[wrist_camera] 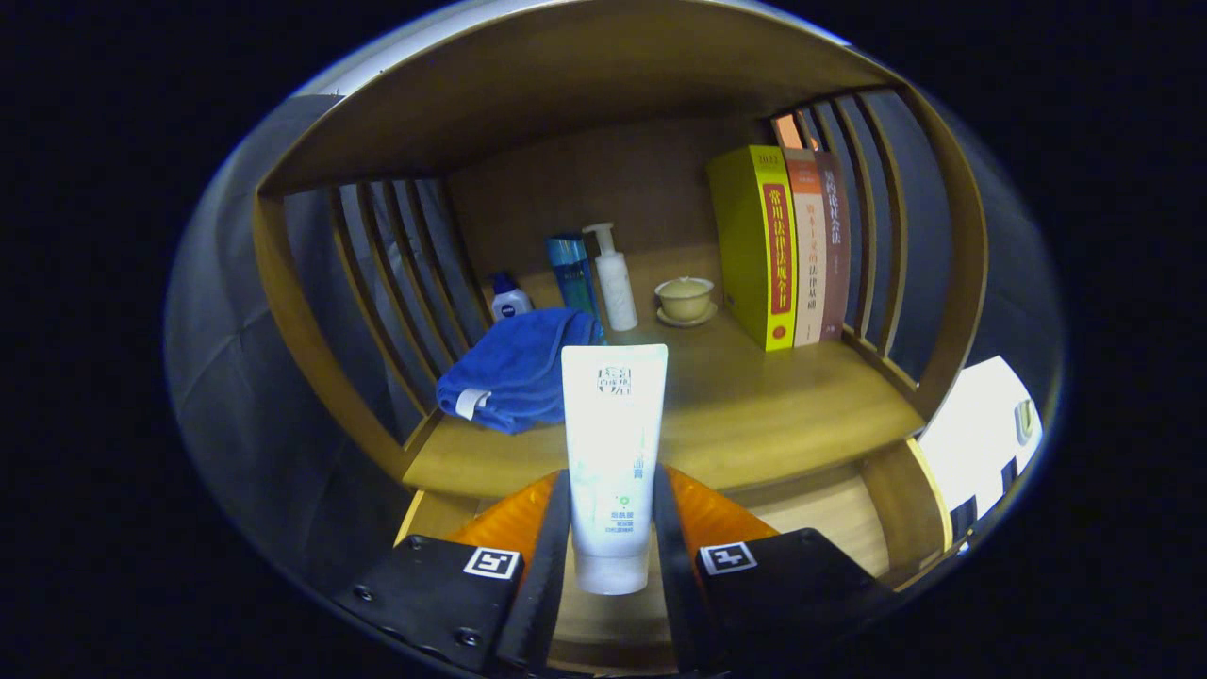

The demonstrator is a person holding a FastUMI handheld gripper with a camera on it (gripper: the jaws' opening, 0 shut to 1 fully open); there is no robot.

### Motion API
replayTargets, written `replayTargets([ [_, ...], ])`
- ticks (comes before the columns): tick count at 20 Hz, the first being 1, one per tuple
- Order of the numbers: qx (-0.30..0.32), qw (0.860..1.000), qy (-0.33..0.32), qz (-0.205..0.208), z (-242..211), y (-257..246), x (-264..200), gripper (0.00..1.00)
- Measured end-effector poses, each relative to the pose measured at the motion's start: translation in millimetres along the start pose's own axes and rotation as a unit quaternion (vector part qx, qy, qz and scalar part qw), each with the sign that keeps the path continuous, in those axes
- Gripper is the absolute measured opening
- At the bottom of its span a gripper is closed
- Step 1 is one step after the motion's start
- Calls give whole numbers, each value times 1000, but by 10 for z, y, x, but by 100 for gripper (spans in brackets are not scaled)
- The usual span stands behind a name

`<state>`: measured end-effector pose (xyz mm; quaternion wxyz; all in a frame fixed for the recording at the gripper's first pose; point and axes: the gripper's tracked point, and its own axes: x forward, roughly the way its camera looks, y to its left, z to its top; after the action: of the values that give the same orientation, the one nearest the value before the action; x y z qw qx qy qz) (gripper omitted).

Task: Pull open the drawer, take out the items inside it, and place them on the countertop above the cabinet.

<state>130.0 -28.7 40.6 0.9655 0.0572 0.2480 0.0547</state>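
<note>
Smooth plastic tube (614,453), soft cloth towel (514,368) — satin-finished wooden countertop (754,415).

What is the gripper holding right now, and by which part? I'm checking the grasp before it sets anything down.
The gripper is shut on the white tube, both fingers pressing its lower part near the cap end, held upright.

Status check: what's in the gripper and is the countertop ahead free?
Gripper shut on white tube, held upright. Countertop just ahead. Blue towel lies left of the tube; bare wood to its right.
</note>
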Motion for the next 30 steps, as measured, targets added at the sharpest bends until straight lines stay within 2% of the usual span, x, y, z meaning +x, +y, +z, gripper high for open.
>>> replayTargets([
  [8, -3, 1000, 13, -14, 283, -101, 573, 56],
  [14, 0, 998, 50, -25, 157, -240, 916, 56],
  [23, -3, 995, 90, -43, -20, -366, 1186, 56],
  [30, -7, 995, 87, -42, -19, -358, 1233, 57],
])
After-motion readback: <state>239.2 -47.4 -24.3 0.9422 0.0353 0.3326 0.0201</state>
